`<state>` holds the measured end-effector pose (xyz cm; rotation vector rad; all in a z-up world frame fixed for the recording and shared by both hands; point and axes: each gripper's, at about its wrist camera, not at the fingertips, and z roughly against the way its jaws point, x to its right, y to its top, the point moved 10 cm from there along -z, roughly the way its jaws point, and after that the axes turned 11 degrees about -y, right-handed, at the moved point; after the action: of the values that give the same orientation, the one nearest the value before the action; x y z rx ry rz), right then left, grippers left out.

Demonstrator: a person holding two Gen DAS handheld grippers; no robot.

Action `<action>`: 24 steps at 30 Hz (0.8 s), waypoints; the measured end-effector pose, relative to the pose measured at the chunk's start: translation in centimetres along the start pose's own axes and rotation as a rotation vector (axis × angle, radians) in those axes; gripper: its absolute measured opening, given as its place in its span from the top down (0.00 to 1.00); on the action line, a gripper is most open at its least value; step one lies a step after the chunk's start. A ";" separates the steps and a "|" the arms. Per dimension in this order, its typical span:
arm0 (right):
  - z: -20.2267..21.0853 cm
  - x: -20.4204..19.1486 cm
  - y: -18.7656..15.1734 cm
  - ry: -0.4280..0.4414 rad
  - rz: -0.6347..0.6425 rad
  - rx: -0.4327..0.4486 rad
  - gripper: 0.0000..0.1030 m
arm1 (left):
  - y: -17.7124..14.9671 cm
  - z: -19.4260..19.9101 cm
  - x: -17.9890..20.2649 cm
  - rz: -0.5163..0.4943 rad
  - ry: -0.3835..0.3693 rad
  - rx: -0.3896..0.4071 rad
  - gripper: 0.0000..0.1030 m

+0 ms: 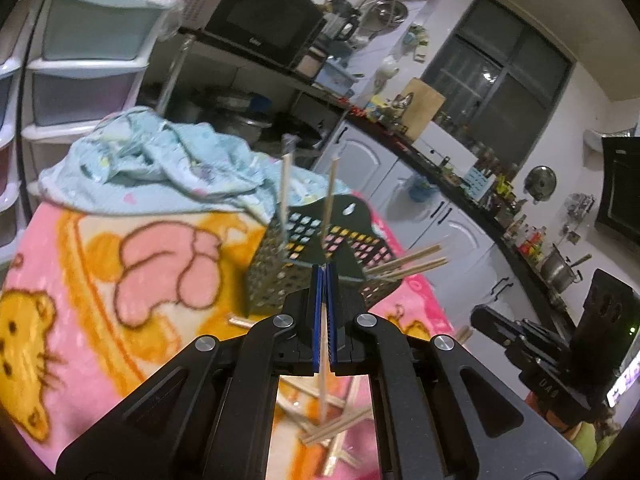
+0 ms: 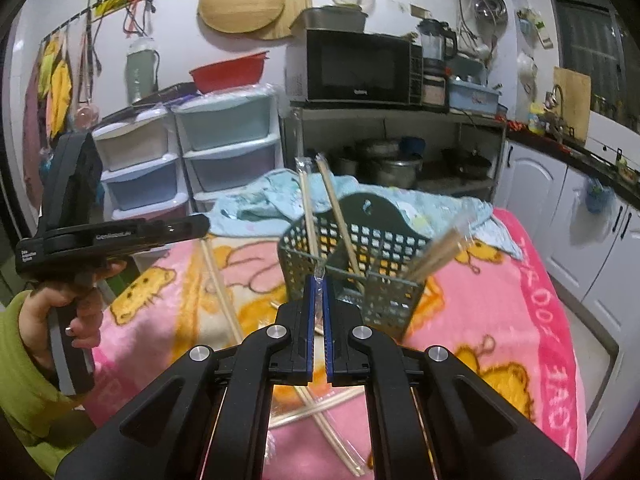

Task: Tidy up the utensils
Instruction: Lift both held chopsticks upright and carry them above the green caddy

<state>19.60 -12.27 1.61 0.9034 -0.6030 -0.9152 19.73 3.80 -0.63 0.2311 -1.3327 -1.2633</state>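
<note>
A dark green perforated utensil basket (image 1: pixel 280 280) (image 2: pixel 380 280) stands on a pink cartoon blanket (image 1: pixel 120 280). Two chopsticks (image 2: pixel 308 216) stand upright in it, and a wrapped bundle (image 2: pixel 436 252) leans out to the right. My left gripper (image 1: pixel 325 266) is shut on a single wooden chopstick (image 1: pixel 321 396) that hangs below its pads. In the right wrist view a hand holds the left gripper (image 2: pixel 206 220) to the basket's left. My right gripper (image 2: pixel 318 278) is shut on a chopstick in a clear plastic sleeve (image 2: pixel 319 272), just in front of the basket. Several loose chopsticks (image 2: pixel 320 412) lie crossed on the blanket beneath.
A crumpled light-blue cloth (image 1: pixel 160 164) lies behind the basket. Plastic drawer units (image 2: pixel 224 148) stand beyond it. A metal rack has a microwave (image 2: pixel 360 68) on top and pots on its shelf. White cabinets under a cluttered dark counter (image 1: pixel 460 184) run along the right.
</note>
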 end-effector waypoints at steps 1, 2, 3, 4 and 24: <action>0.1 -0.1 0.3 0.004 0.000 0.006 0.96 | 0.3 -0.1 0.3 -0.004 -0.006 0.001 0.99; 0.3 -0.2 0.7 0.009 0.002 0.013 0.96 | 0.6 -0.2 0.9 -0.014 -0.015 0.004 0.99; 0.4 -0.3 1.0 0.011 0.003 0.021 0.96 | 0.7 -0.2 1.3 -0.020 -0.019 0.005 0.99; 0.6 -0.4 1.4 0.012 0.003 0.031 0.96 | 0.9 -0.2 1.6 -0.025 -0.024 0.006 0.99; 3.4 0.8 7.3 -0.011 -0.001 0.158 0.96 | 5.7 -1.1 8.6 -0.158 -0.112 0.057 0.99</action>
<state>20.37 -12.10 9.62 1.0404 -0.6911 -0.8823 21.45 -1.18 8.26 0.3143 -1.4709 -1.3882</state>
